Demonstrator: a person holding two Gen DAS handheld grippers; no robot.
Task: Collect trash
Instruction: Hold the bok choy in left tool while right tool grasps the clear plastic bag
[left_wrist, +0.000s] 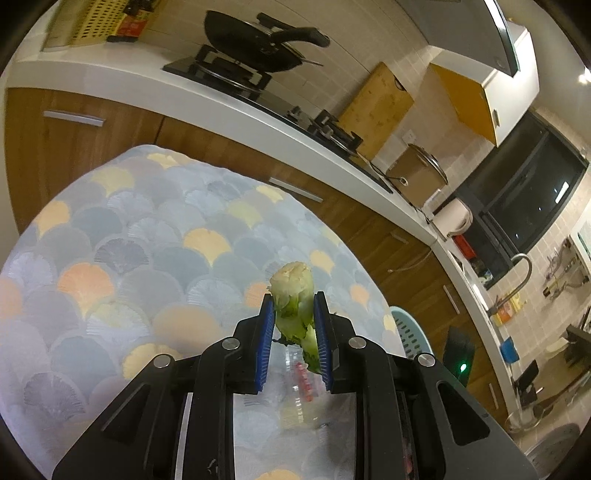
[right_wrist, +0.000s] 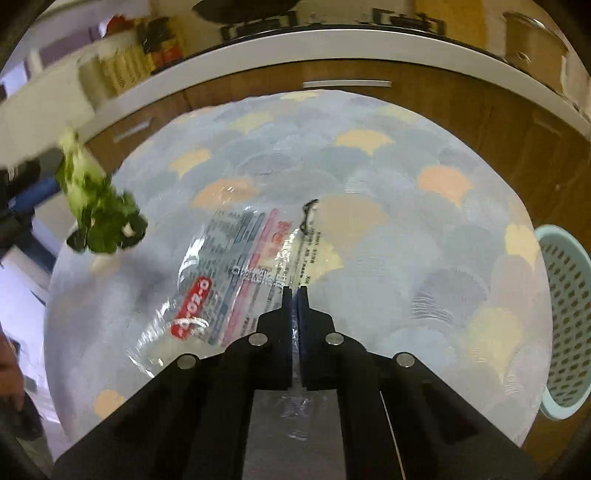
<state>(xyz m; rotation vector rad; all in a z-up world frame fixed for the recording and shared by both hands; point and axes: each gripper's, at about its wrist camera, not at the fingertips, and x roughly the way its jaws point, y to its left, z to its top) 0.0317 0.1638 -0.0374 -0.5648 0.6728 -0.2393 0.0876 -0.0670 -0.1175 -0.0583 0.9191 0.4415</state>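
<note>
My left gripper is clamped on a lettuce stump above the table; I judge it light, firm at the core. My right gripper pinches a clear plastic bag, flimsy and slippery, left of the basket.

Warm indoor light fills the kitchen, with a bright ceiling lamp flaring at the right edge of the left wrist view and a dark window beyond. Both fisheye views bend the white countertop into an arc and darken to black at the corners. In the right wrist view the vegetable scrap and upper background are smeared by motion blur, and glare glints off the clear plastic wrapper.
</note>
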